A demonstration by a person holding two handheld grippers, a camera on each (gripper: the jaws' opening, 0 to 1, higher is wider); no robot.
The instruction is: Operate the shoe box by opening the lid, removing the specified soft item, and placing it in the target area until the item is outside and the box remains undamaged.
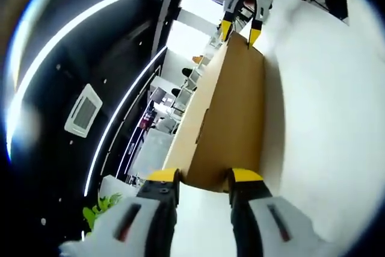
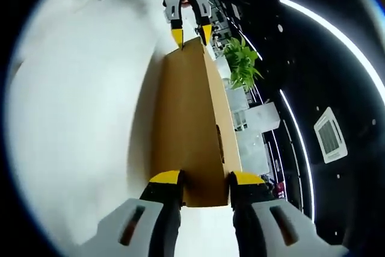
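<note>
Box (image 1: 231, 112) hangs above the white bench (image 1: 325, 118), each end pinched by my left gripper (image 1: 204, 179) and right gripper (image 2: 204, 179) fingers closed on it; uneven squeeze could crush cardboard.

Green potted plant (image 2: 242, 61), dark ceiling with square vent (image 2: 329, 132), white surface (image 2: 78, 106) below.

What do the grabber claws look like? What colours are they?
Both look alike. The left gripper has two black jaws with bright yellow tips, set in white shells that each carry a dark slot with a small red mark. The right gripper matches it: yellow tips, black jaws, white shells. Each one's white body has a round lens ringed in teal.
</note>
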